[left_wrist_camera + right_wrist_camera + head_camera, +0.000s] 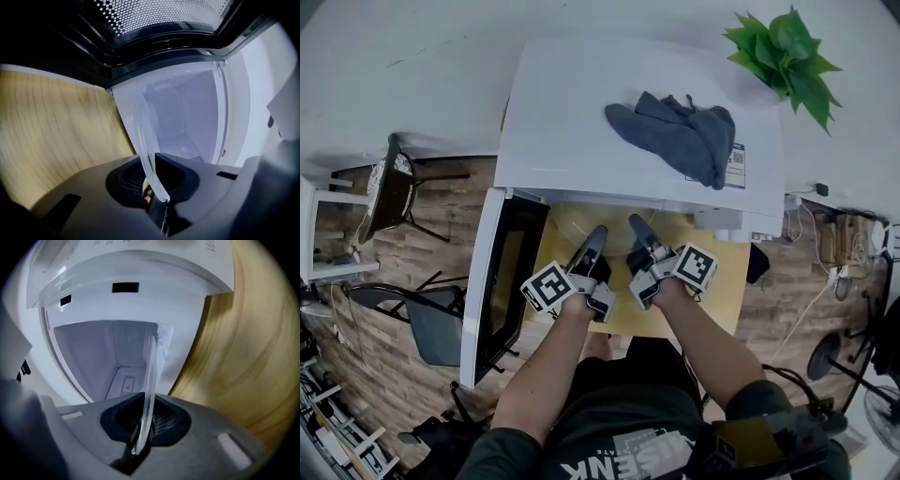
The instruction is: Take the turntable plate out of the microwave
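The clear glass turntable plate [614, 223] hangs just in front of the white microwave [581, 122], whose door [502, 281] is swung open to the left. My left gripper [596, 236] is shut on the plate's left rim and my right gripper [639, 228] on its right rim. In the left gripper view the plate [145, 140] runs edge-on between the left gripper's [157, 197] pads, with the empty cavity [183, 117] beyond. The right gripper view shows the plate's edge [151, 376] pinched in the right gripper [140, 432], also facing the cavity [103, 357].
The microwave stands on a wooden table [712, 300]. A grey cloth [675, 131] lies on its top, and a green plant [787, 56] stands at the back right. Chairs [394, 187] are on the floor to the left, past the open door.
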Motion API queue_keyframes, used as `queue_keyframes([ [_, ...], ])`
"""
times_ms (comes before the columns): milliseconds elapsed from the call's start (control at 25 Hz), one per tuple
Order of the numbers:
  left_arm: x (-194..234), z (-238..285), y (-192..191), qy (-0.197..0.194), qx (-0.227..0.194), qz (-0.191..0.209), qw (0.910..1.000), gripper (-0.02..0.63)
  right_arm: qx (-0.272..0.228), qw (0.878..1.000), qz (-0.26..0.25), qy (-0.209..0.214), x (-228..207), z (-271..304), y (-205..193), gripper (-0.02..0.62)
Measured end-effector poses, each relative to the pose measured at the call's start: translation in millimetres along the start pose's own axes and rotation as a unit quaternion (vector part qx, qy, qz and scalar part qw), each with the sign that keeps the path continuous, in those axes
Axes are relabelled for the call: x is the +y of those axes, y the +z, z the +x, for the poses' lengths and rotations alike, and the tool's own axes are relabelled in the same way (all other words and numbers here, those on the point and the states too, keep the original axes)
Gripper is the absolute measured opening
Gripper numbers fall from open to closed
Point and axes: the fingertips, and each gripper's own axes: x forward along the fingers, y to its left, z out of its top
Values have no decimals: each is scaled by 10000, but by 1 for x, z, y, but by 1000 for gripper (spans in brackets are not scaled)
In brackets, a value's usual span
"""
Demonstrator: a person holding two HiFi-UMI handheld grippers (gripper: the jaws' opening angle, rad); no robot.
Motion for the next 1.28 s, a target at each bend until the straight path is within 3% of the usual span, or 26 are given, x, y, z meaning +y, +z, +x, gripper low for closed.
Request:
queue_keyframes([
  [40,2,-3,1,111,-9,175,9998,52,43,10000,20,34,2,0,-1,38],
  [80,-3,-2,-1,-2,-65,30,10000,52,86,9999,47,71,3,-1,-1,38],
  [160,-22,2,-9,-462,-235,-658,9965,51,155,9997,92,140,7,-4,-2,37],
  [360,-29,-12,-19,-529,-451,-985,9927,51,333,9989,101,301,15,-12,-10,40],
  [800,-34,-44,-53,-311,-877,-831,9922,52,876,9954,170,337,29,-48,-28,43],
  [1000,-47,-67,-59,-390,-990,-811,9910,52,978,9938,191,497,48,-58,-45,41],
  [1280,-55,-109,-72,-454,-650,-558,9953,52,854,9948,-28,554,69,-85,-76,41],
])
